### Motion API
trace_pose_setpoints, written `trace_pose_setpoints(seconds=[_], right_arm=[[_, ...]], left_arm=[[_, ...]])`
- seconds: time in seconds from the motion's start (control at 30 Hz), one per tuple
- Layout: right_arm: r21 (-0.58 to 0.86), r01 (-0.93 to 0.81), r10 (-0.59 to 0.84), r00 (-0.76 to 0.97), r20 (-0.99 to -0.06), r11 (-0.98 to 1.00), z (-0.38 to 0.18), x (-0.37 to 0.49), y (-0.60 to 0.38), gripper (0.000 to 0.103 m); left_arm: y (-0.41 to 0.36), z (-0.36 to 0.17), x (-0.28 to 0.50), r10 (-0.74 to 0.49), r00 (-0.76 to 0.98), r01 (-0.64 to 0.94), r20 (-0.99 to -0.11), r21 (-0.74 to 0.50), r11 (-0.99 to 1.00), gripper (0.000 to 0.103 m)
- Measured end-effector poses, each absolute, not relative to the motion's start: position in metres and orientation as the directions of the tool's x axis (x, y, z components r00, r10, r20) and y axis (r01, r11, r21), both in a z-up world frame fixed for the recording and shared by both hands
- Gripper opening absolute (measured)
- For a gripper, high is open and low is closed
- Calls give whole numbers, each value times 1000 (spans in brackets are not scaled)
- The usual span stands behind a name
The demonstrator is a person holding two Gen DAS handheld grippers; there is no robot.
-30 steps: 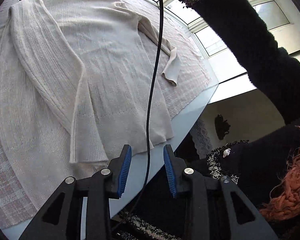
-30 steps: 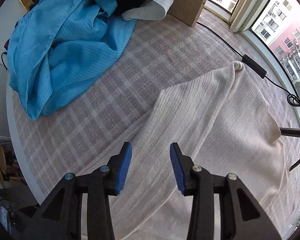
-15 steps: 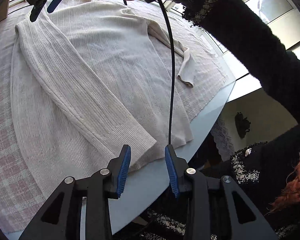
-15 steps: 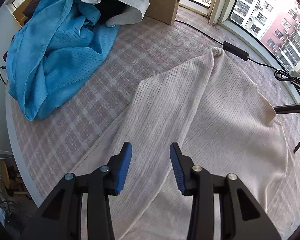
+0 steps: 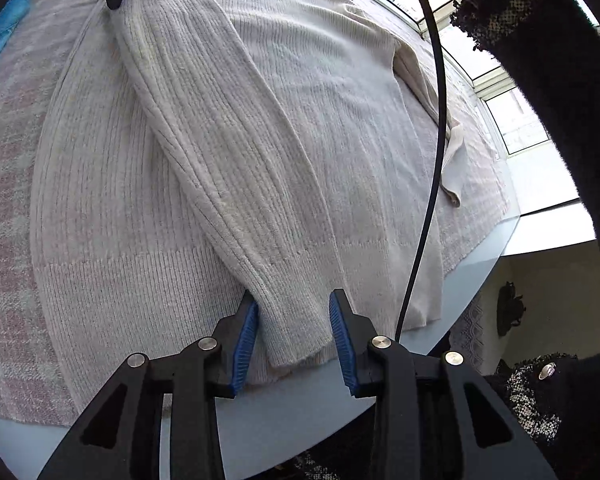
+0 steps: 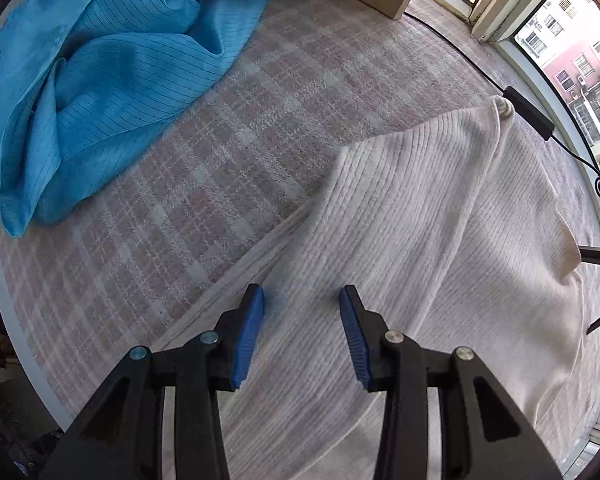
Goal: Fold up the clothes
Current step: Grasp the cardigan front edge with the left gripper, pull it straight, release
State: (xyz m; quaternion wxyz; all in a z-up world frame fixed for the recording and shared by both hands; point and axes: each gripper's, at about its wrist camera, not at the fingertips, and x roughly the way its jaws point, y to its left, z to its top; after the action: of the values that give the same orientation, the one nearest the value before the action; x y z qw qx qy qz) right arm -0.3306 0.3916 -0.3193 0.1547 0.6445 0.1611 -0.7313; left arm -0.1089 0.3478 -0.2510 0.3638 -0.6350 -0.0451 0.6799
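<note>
The table's pale rim point(image 5: 480, 256) curved from 6 to 3 o'clock in the left wrist view, with bare checked cloth point(image 6: 236, 152) open toward 10 o'clock in the right wrist view. A blue garment point(image 6: 100, 72) was heaped at 11 o'clock there. The cream ribbed sweater point(image 5: 308, 128) lay flat, hem near the rim, one sleeve point(image 5: 236, 168) folded diagonally across its body. The left gripper point(image 5: 293, 338) had its fingers apart on either side of that sleeve's cuff. The right gripper point(image 6: 301, 334) was spread wide over the shoulder area, gripping nothing.
</note>
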Motion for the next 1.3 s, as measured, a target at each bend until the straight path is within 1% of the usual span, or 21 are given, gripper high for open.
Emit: trace_pose_setpoints(seconds=[0.03,0.13,0.17,0.23,0.27,0.33,0.47,0.57,0.7,0.77,0.83,0.9,0.97,1.0,1.03,1.1,1.13,1.17,1.2,1.23,1.3], right_arm=[[-34,435,-19,-116,-993,-900,-321,-331,391,39],[-5,431,-45,-106,-993,-902,-322,-334,393,37],[10,428,-60,-103,-993,-904,-322,-336,395,28],[45,408,-90,-91,-992,-912,-320,-340,400,15],[63,397,-105,-85,-991,-916,-319,-342,403,11],[107,368,-144,-75,-987,-924,-316,-346,410,7],[212,298,-245,-78,-966,-931,-304,-352,421,6],[277,262,-309,-86,-947,-924,-300,-356,423,6],[253,257,-285,-98,-953,-933,-309,-362,416,6],[278,252,-300,-56,-952,-927,-317,-365,412,7],[370,220,-388,-40,-921,-902,-305,-366,423,7],[421,216,-452,-127,-883,-881,-272,-366,447,7],[294,187,-338,-281,-898,-937,-239,-372,482,7],[249,156,-287,-321,-902,-956,-231,-386,501,7],[216,122,-245,-344,-906,-969,-226,-403,521,7],[212,96,-233,-338,-912,-972,-238,-421,529,7],[216,87,-233,-330,-915,-972,-246,-428,530,14],[220,78,-233,-323,-917,-973,-254,-435,532,27],[223,68,-233,-315,-920,-972,-262,-442,533,32],[226,59,-233,-307,-923,-972,-269,-449,534,36],[232,40,-234,-292,-927,-972,-285,-463,537,36]], left_arm=[[345,-250,-110,558,67,-429,-827,-528,-732,8],[339,-244,-111,594,56,-417,-803,-559,-716,6],[337,-240,-111,598,51,-424,-800,-560,-712,6],[334,-231,-110,606,45,-433,-794,-562,-704,6],[332,-227,-111,610,42,-436,-791,-564,-701,6],[326,-219,-110,608,28,-443,-793,-555,-704,6],[303,-206,-112,603,7,-446,-798,-542,-712,6],[279,-210,-118,576,-6,-423,-817,-520,-742,6],[257,-232,-128,552,17,-360,-834,-520,-774,6],[251,-248,-131,527,56,-331,-848,-513,-792,7],[242,-248,-129,540,68,-306,-839,-532,-789,9],[234,-237,-126,547,48,-316,-836,-532,-785,9],[231,-227,-125,529,17,-338,-849,-503,-796,9],[235,-226,-128,524,7,-356,-851,-492,-794,9],[240,-224,-130,520,-3,-373,-854,-481,-793,9],[249,-221,-135,512,-24,-408,-859,-459,-789,9],[254,-220,-138,508,-35,-425,-861,-447,-787,9],[260,-223,-140,501,-30,-439,-865,-439,-784,9],[269,-229,-143,492,-14,-450,-871,-434,-780,9],[277,-235,-145,482,2,-462,-876,-428,-776,9],[286,-244,-148,472,25,-468,-881,-427,-774,9]])
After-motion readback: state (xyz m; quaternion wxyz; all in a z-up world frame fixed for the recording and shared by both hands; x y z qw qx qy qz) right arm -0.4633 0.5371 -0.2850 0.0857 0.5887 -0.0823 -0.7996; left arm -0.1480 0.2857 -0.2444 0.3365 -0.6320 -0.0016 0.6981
